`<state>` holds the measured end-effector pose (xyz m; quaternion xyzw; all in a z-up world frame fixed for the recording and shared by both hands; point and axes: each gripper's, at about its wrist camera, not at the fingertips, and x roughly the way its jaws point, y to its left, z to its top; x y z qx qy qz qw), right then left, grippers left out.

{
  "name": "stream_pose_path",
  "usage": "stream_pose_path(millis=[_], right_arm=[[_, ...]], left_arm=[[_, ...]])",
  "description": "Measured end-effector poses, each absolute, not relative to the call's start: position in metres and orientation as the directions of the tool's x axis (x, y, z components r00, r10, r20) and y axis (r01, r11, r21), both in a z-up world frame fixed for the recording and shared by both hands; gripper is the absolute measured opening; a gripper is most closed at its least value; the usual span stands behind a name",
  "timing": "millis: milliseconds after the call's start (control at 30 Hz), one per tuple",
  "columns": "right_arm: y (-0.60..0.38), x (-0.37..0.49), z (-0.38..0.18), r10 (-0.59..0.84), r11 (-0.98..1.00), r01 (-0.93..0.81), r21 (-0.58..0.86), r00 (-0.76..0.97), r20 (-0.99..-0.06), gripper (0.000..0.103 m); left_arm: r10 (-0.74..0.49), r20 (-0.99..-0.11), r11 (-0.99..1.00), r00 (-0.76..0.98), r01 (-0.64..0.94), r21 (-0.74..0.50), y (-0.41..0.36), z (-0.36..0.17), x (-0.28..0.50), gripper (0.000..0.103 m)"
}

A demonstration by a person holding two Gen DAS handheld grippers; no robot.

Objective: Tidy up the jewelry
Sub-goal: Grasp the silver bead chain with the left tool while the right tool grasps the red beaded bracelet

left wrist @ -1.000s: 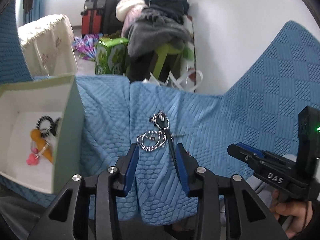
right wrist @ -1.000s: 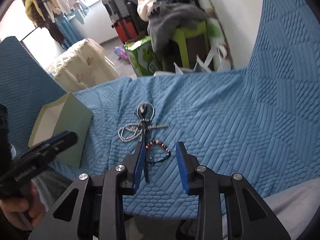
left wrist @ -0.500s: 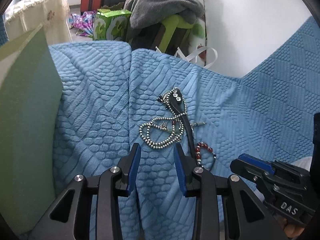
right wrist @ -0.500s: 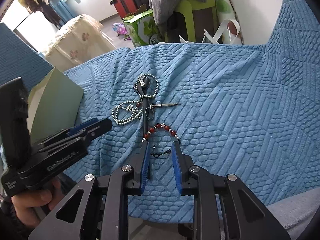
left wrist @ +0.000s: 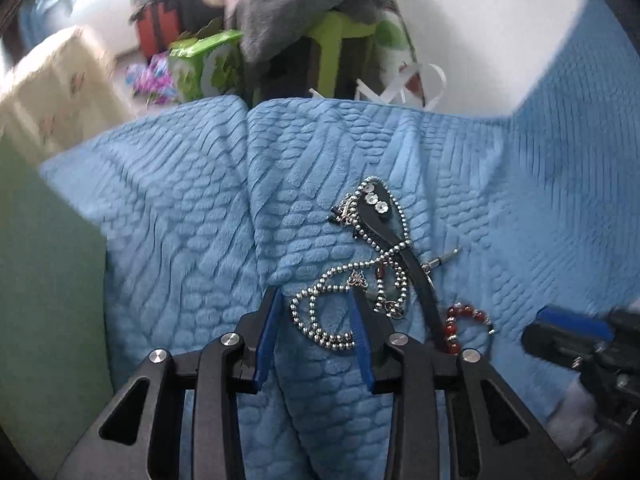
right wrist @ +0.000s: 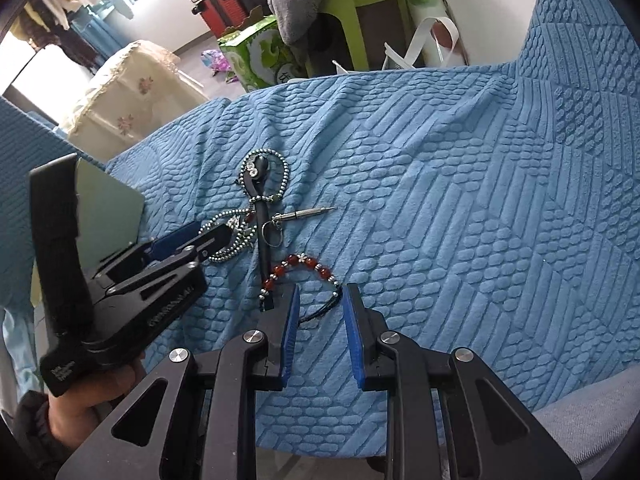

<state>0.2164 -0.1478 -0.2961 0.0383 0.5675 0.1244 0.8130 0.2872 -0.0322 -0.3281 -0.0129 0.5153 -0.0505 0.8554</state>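
1. Left wrist view, nearest: my left gripper [left wrist: 314,330] stands parted, nothing pinched. The near loop of the silver bead chain [left wrist: 320,320] lies on the blue quilted cover [left wrist: 180,240] between my two blue pads [left wrist: 266,340], the right pad's tip just over the loop's right edge. Whether the pads touch the fabric, I cannot tell.
2. Right wrist view, nearest: my right gripper [right wrist: 318,324] is parted too, empty. The thin black cord [right wrist: 320,312] of the red bead bracelet [right wrist: 298,266] runs across the gap between its fingers; the red beads arc just beyond the tips.
3. So each hand has its own piece: left is nearer the chain, right nearer the bracelet.
4. Middle: the chain's long axis runs from my left jaws away and to the right, tangled over a black strap [left wrist: 404,248] set with clear stones at its far end. A small metal pin on a ring [right wrist: 304,213] lies right of the strap.
5. Judgement: closing on the near loop would likely drag the strap with it.
6. Far left: green box wall [left wrist: 44,280], the likely destination.
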Motion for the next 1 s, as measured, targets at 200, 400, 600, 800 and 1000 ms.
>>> stream_pose_path(millis=[200, 400, 600, 800, 1000], right_arm=[[-0.145, 0.217, -0.299, 0.239, 0.966, -0.172, 0.193, 0.315, -0.918, 0.021], [-0.137, 0.217, -0.301, 0.259, 0.959, -0.194, 0.205, 0.309, -0.915, 0.021], [-0.127, 0.221, -0.307, 0.316, 0.939, -0.232, 0.255, 0.279, -0.907, 0.022], [-0.117, 0.223, -0.315, 0.318, 0.933, -0.253, 0.254, 0.257, -0.913, 0.023], [-0.112, 0.227, -0.32, 0.297, 0.941, -0.246, 0.232, 0.269, -0.916, 0.022]], left_arm=[[-0.079, -0.874, 0.993, 0.48, 0.117, -0.026, -0.035, -0.329, 0.289, 0.023], [-0.105, -0.872, 0.991, 0.478, 0.125, -0.05, -0.031, -0.324, 0.282, 0.002], [-0.156, -0.857, 0.988, 0.491, 0.068, -0.141, -0.015, -0.305, 0.265, 0.0], [-0.165, -0.852, 0.984, 0.497, 0.031, -0.173, -0.001, -0.295, 0.241, 0.0], [-0.174, -0.849, 0.98, 0.499, 0.006, -0.198, 0.005, -0.295, 0.229, 0.0]])
